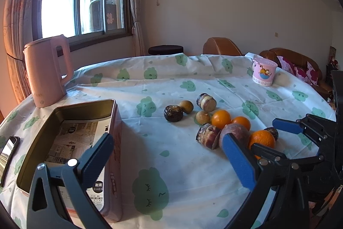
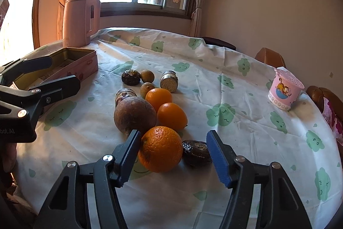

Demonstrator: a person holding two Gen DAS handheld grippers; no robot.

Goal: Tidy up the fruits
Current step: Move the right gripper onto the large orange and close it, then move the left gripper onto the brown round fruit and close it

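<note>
Cloth-covered surface (image 1: 193, 153) carries an open tin (image 1: 64, 121) near its left edge, fully seen only from the left wrist, whose hand-held gripper (image 1: 167, 156) stands apart. Mid-surface, the right hand-held gripper (image 2: 173, 156) brackets the nearest orange (image 2: 160, 148), jaws apart, left pad touching.

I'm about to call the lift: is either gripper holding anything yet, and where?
Nothing is held. The right gripper brackets the nearest orange and a dark fruit, right pad clear. The left gripper is open and empty.
</note>
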